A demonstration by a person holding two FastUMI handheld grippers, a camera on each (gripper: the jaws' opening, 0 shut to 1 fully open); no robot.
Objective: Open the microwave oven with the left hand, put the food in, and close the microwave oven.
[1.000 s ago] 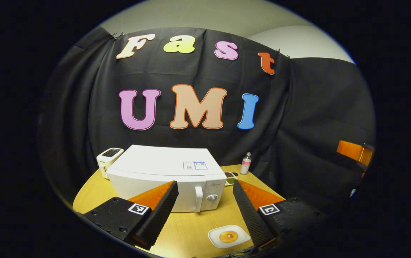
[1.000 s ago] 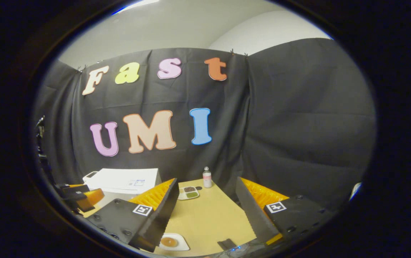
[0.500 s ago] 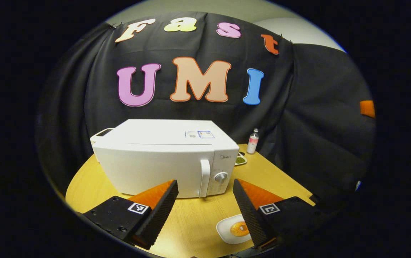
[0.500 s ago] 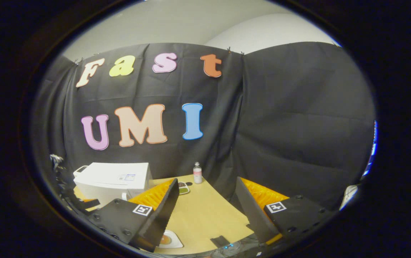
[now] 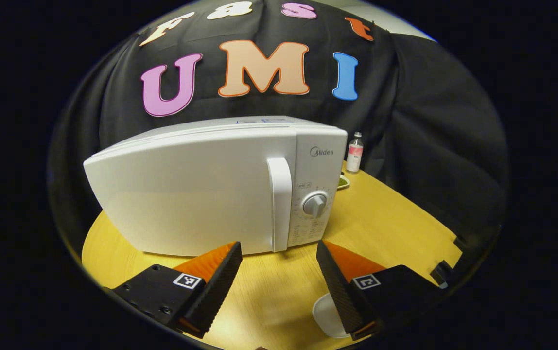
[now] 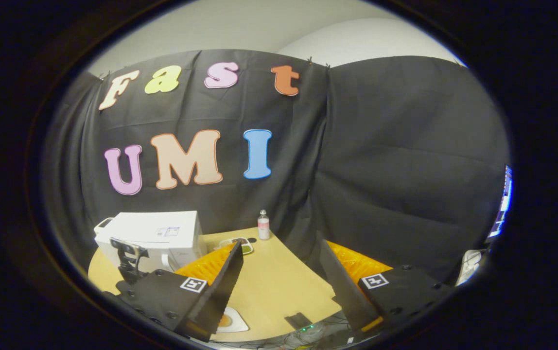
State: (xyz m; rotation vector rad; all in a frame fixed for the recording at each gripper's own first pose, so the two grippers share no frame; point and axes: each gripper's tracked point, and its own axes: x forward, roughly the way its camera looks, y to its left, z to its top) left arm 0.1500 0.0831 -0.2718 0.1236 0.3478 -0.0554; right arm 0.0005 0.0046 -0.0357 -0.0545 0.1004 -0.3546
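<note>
Lettering on the microwave oven (image 5: 201, 189) reads "Midea", printed above its dial (image 5: 315, 204); the print around the dial is too small to read. White casing, door shut, a vertical white handle (image 5: 280, 204) beside the control panel. It stands on a round wooden table (image 5: 395, 218). Left gripper (image 5: 279, 279) is level with the handle and near it, jaws spread, holding nothing. Right gripper (image 6: 281, 287) hangs over the table edge, jaws also apart. Food on a white plate (image 6: 233, 322) lies near the front edge. A small bottle (image 5: 355, 152) stands behind the oven.
</note>
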